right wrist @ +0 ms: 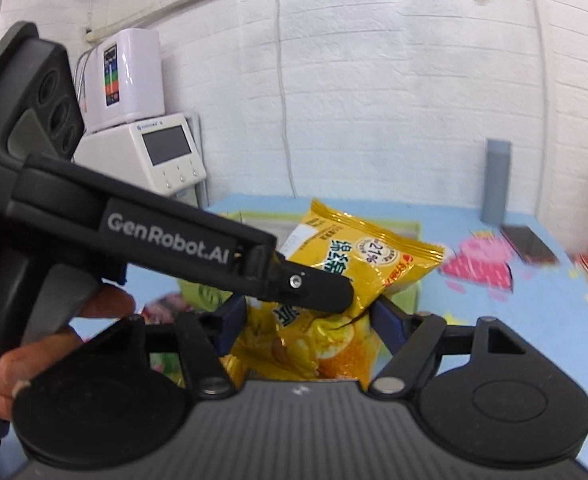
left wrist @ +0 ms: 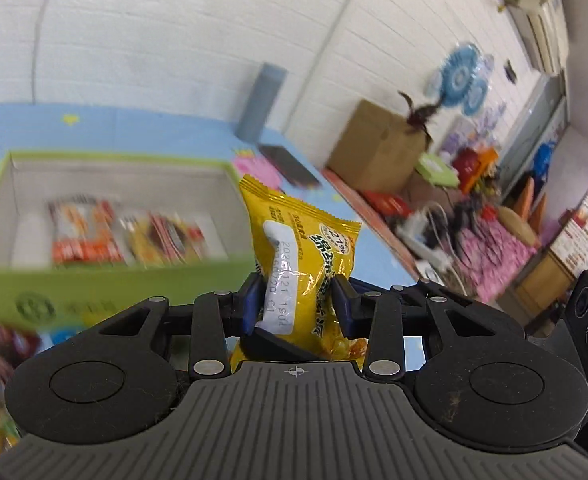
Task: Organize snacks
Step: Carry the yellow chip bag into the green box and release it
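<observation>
A crinkled yellow snack packet [left wrist: 305, 256] with green lettering is pinched upright by both the left gripper [left wrist: 297, 304] and right gripper [right wrist: 301, 320], above the table [right wrist: 533, 320].

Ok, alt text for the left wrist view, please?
The left gripper pinches a crinkly yellow foil snack packet upright between blue pads. Behind, blurred, an open green cardboard box holding snack packs sits on a blue patterned table cover.
</observation>
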Demonstrator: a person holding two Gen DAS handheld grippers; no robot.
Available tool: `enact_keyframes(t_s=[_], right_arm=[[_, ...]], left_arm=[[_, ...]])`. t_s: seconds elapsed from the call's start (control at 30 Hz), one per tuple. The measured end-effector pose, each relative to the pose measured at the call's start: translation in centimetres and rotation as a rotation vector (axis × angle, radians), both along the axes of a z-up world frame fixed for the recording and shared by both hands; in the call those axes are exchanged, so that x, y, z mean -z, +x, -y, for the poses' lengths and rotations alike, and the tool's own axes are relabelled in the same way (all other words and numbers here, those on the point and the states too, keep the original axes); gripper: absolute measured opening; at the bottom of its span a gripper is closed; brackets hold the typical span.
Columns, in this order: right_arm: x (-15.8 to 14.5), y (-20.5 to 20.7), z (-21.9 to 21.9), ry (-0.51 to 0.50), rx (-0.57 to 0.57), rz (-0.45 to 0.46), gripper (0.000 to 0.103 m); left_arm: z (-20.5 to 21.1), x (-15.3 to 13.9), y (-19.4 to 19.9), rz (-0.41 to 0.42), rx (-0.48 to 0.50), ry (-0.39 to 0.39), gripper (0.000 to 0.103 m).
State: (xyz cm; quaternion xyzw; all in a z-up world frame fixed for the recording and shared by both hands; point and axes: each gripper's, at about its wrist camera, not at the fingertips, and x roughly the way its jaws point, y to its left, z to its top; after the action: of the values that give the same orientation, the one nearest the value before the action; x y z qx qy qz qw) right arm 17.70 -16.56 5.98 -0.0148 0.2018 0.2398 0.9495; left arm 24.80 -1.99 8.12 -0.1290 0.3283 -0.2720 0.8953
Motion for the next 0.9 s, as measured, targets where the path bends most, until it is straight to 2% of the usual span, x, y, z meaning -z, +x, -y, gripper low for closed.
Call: enact_keyframes(t_s=[0.1, 0.2, 0.37, 0.47, 0.5, 0.57, 0.6, 0.63, 0.77, 0.9], right_arm=[[-0.8, 5.2, -1.9, -0.021, -0.038, -0.009, 0.078], [-0.3, 9.5, -3.8, -0.061, -0.063, -0.038, 0.079], [2.6, 15.0, -5.5, -0.087, -0.084, -0.128, 0.079], [4.8, 16.8, -6.3, -0.12, -0.095, -0.185, 0.081], [5.4, 17.2, -6.3, -0.112, -0.104, -0.206, 0.083], [5.8, 17.8, -5.8, -0.069, -0.104, -0.244, 0.086], [5.7, 17.7, -5.8, -0.075, -0.098, -0.237, 0.086], [5.7, 17.5, -5.8, -0.083, -0.097, -0.23, 0.086], [3.6, 15.0, -5.2, -0.078, -0.084, -0.153, 0.091], [1.5, 9.0, -3.0, -0.089, -0.061, -0.059, 0.093]], left_arm=[[-1.5, -0.3, 4.9, -0.037, -0.042, -0.001, 0.019], [-1.9, 0.4, 8.9, -0.07, -0.065, 0.045, 0.018], [-2.3, 4.1, 13.6, -0.122, -0.089, 0.117, 0.018], [-2.8, 6.5, 14.9, -0.166, -0.083, 0.124, 0.024], [-2.9, 6.8, 15.1, -0.167, -0.083, 0.119, 0.024], [-3.6, 6.4, 14.8, -0.139, -0.082, 0.079, 0.041], [-3.8, 6.0, 14.6, -0.126, -0.087, 0.069, 0.056], [-3.9, 5.4, 14.3, -0.107, -0.095, 0.064, 0.059], [-4.8, 2.1, 11.7, -0.009, -0.105, 0.05, 0.061], [-6.2, -0.7, 6.3, 0.081, -0.119, 0.05, 0.07]])
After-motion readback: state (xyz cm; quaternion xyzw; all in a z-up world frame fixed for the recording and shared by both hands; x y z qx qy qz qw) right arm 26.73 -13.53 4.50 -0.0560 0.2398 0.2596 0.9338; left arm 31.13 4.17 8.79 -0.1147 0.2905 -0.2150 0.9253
